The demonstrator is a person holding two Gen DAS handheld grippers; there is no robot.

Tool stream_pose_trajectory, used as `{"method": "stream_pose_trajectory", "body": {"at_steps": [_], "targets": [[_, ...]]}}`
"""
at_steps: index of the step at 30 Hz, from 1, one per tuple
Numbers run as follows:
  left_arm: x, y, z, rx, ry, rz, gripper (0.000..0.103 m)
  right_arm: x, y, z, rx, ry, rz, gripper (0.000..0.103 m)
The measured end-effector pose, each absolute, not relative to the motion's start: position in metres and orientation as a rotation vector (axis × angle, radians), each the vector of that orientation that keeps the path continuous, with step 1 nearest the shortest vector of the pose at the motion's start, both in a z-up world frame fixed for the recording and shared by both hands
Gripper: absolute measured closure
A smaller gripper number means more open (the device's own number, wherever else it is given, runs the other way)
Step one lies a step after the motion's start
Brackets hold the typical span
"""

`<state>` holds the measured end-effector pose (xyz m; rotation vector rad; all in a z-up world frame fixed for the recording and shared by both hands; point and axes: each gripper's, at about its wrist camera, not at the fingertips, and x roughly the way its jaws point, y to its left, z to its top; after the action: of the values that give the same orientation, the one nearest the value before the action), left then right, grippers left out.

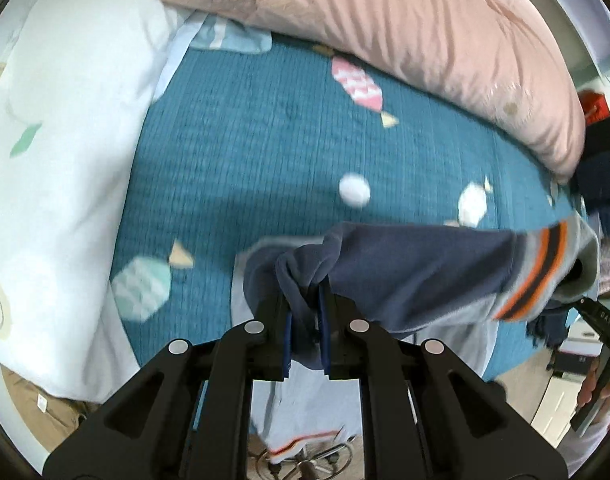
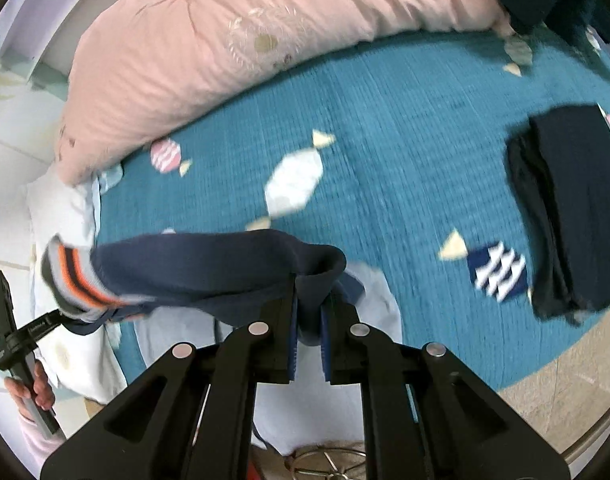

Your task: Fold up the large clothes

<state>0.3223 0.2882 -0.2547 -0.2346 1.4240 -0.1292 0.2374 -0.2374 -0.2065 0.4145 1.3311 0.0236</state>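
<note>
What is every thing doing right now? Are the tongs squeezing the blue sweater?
Left tongs: shut on the sweater.
Right tongs: shut on the sweater.
Sweater: lifted off the bed, stretched between both tongs, bunched at each grip.
Dark garment: folded, lying on the bedspread.
Pink duvet: bunched up along the far side.
Bedspread: spread flat.

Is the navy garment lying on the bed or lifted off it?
Lifted: both grippers pinch the navy garment, stretched between them above the bedspread.

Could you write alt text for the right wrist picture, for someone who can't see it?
The right gripper pinches a navy garment with an orange-striped cuff, lifted above a teal bedspread. A pink duvet lies behind and a folded dark garment at right.
</note>
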Motion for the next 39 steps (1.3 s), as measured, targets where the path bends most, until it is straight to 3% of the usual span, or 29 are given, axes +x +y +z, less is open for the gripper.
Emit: {"method": "stream_pose_trajectory", "body": {"at_steps": [7,12,19,21,23,24,25,27,33,39], "targets": [[0.235,0.296,-0.312,-0.217,1.503,-0.147,0.093,0.152,-0.232,-0.249,0.375,1.389,0.011,0.094],[0.19,0.304,-0.379,-0.277,1.584,-0.124,0.093,0.101,-0.234,-0.326,0.444,1.469,-0.043,0.093],[0.174,0.302,-0.356,-0.21,1.509,-0.177,0.087,0.084,-0.234,-0.323,0.457,1.469,-0.038,0.084],[0.168,0.303,-0.35,-0.188,1.507,-0.196,0.085,0.079,-0.238,-0.321,0.412,1.543,-0.077,0.062],[0.16,0.306,-0.344,-0.178,1.506,-0.207,0.082,0.072,-0.243,-0.313,0.352,1.556,-0.105,0.058],[0.157,0.307,-0.341,-0.154,1.517,-0.199,0.074,0.068,-0.247,-0.308,0.346,1.551,-0.113,0.058],[0.152,0.306,-0.34,-0.126,1.529,-0.188,0.06,0.064,-0.252,-0.301,0.358,1.54,-0.122,0.058],[0.144,0.309,-0.334,-0.087,1.529,-0.185,0.05,0.057,-0.265,-0.283,0.392,1.487,-0.152,0.058],[0.142,0.318,-0.302,-0.148,1.462,-0.193,0.05,0.06,-0.268,-0.249,0.466,1.353,-0.093,0.057],[0.16,0.3,-0.292,-0.23,1.412,-0.271,0.05,0.088,-0.216,-0.28,0.435,1.422,0.033,0.057]]}}
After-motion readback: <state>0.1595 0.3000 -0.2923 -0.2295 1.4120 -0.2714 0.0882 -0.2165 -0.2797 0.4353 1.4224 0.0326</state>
